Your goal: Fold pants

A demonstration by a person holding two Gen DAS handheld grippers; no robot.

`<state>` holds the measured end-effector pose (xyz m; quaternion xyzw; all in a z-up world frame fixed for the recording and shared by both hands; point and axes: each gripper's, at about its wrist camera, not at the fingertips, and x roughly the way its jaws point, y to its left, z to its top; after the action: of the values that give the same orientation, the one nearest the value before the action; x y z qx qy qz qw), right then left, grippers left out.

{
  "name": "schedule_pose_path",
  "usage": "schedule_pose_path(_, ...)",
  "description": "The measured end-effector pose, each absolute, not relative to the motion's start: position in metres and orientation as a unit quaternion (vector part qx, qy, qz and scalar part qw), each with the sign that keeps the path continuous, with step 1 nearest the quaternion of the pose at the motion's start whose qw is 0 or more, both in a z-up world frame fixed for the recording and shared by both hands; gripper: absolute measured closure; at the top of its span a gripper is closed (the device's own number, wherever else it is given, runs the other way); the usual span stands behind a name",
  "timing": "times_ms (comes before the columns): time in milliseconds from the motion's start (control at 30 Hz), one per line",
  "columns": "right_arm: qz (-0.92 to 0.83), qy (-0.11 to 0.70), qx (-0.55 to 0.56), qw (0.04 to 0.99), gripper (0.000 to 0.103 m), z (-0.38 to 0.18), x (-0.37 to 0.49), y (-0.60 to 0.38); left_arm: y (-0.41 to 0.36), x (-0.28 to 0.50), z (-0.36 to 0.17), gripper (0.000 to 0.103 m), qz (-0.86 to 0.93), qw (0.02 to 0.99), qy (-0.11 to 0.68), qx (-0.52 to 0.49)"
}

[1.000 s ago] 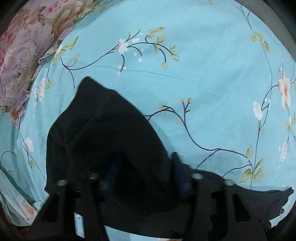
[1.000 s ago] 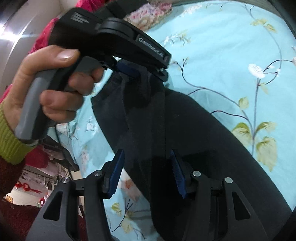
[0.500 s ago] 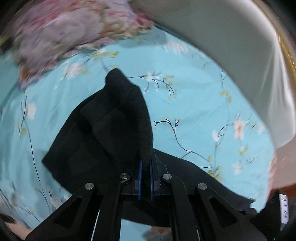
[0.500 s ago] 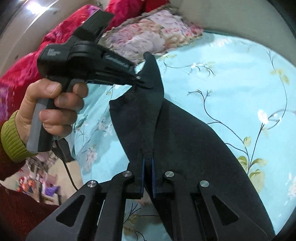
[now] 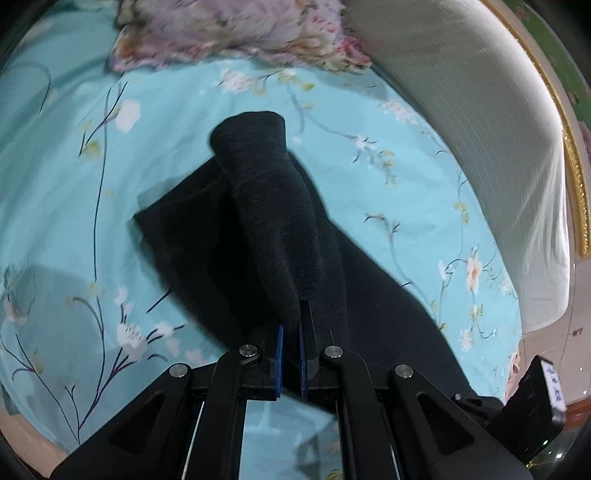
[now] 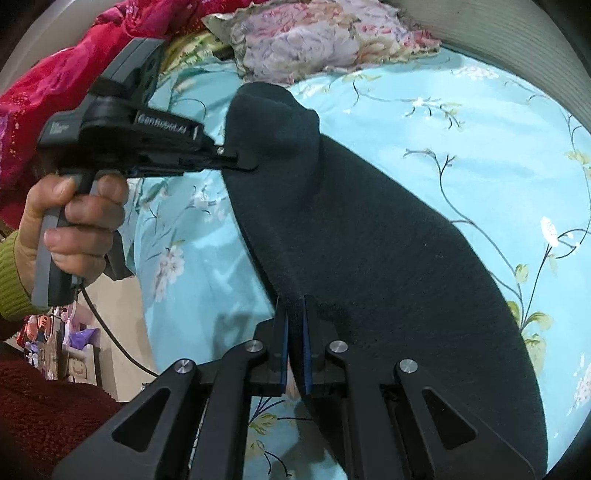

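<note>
The black pants (image 5: 273, 229) lie on a light blue flowered bedsheet (image 5: 74, 184). My left gripper (image 5: 290, 328) is shut on an edge of the pants and lifts it off the sheet. In the right wrist view the pants (image 6: 388, 258) run from bottom right to top centre. My right gripper (image 6: 294, 325) is shut on the same raised edge. The left gripper (image 6: 243, 160) also shows there, held by a hand, pinching the cloth further along.
A flowered pillow (image 5: 229, 33) lies at the head of the bed, also seen in the right wrist view (image 6: 325, 37). A white padded headboard (image 5: 480, 129) is on the right. A red blanket (image 6: 55, 74) lies at the left. The bed edge and floor clutter (image 6: 55, 332) are at lower left.
Both grippers have closed on the pants edge and lifted it. The cloth has been drawn up and stretched between them, toward the pillow.
</note>
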<state>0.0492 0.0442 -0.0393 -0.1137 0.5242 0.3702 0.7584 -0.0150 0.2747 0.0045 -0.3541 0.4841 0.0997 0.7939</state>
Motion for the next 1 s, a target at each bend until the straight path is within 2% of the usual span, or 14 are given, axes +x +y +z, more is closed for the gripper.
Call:
schedule_pose_path(200, 0.36, 0.543, -0.113, 0.75, 0.092, -0.049, 0.049, 0.051, 0.281, -0.025, -0.014, 0.096, 0.103, 0.784, 0.494, -0.362)
schedule_pose_path(333, 0.355, 0.552, -0.111, 0.746, 0.089, -0.052, 0.048, 0.053, 0.285, -0.026, -0.017, 0.087, 0.108, 0.783, 0.502, -0.352)
schedule_pose_path(400, 0.351, 0.558, -0.106, 0.745, 0.083, -0.054, 0.048, 0.054, 0.288, -0.028, -0.016, 0.082, 0.111, 0.783, 0.504, -0.348)
schedule_pose_path(467, 0.35, 0.56, -0.098, 0.744, 0.074, -0.054, 0.047, 0.052, 0.291, -0.03, -0.012, 0.07, 0.114, 0.783, 0.508, -0.342)
schedule_pose_path(533, 0.351, 0.558, -0.088, 0.747, 0.064, -0.051, 0.046, 0.051, 0.294, -0.031, -0.009, 0.049, 0.119, 0.781, 0.511, -0.339)
schedule_pose_path(567, 0.351, 0.555, -0.084, 0.749, 0.061, -0.048, 0.045, 0.05, 0.296, -0.032, -0.008, 0.046, 0.121, 0.779, 0.512, -0.341)
schedule_pose_path(733, 0.341, 0.543, -0.048, 0.766, 0.06, -0.031, 0.052, 0.04, 0.311, -0.037, -0.007, 0.038, 0.13, 0.765, 0.52, -0.357)
schedule_pose_path(1000, 0.26, 0.54, 0.017, 0.8, 0.06, -0.023, 0.103, -0.001, 0.327, -0.028, -0.01, 0.035, 0.135, 0.756, 0.529, -0.361)
